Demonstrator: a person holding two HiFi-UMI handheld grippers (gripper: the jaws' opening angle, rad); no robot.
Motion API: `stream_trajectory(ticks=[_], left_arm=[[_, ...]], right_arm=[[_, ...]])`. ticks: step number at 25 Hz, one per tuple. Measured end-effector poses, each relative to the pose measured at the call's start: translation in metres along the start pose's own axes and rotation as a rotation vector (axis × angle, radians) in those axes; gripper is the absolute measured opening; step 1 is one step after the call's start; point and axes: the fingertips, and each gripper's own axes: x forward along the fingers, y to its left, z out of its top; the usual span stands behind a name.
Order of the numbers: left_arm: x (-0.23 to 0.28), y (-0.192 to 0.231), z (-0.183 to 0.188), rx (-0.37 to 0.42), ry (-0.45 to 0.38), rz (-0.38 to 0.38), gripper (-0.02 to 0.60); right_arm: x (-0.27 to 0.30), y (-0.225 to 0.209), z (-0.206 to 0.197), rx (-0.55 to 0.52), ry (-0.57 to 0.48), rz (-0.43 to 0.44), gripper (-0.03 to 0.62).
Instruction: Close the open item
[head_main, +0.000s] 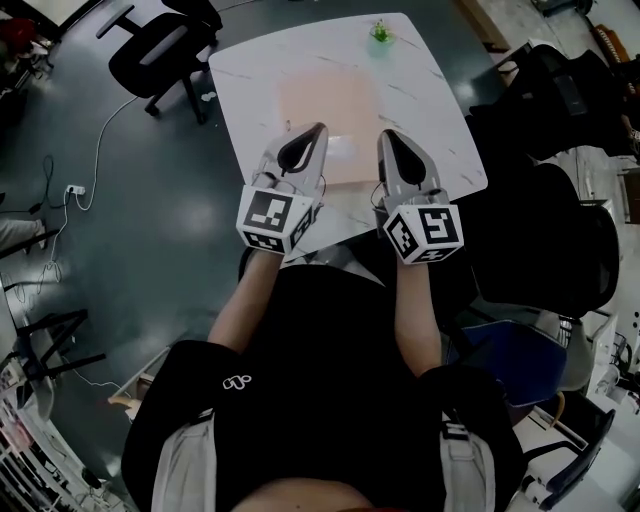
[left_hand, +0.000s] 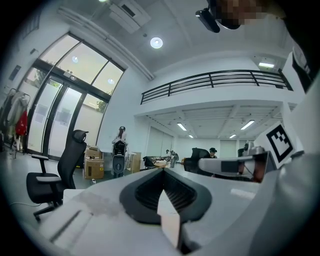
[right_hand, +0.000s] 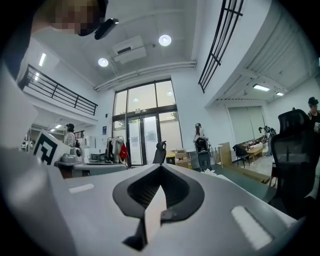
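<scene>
Both jaw pairs together, nothing between: left gripper (head_main: 317, 131), right gripper (head_main: 386, 136), side by side over bench (head_main: 435, 120) near edge. Pale pink flat item (head_main: 325, 98) lies mid-bench by tips. I see no raised lid. I judge it possibly shut already, can't confirm.

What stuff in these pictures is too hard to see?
- Pale pink flat thing on the table, head view: it is washed out, so I cannot tell what it is or whether it is open. The left gripper covers part of its near edge.
- Small green thing, head view: too small to name.
- Both gripper views point up across the room, so the tabletop is out of frame there.
</scene>
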Motion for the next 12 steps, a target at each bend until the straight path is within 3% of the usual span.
stream_trajectory(ticks=[12], left_arm=[[0.002, -0.019, -0.008, 0.014, 0.016, 0.001, -0.014]], right_arm=[[-0.018, -0.008, -0.006, -0.005, 0.027, -0.017, -0.002]])
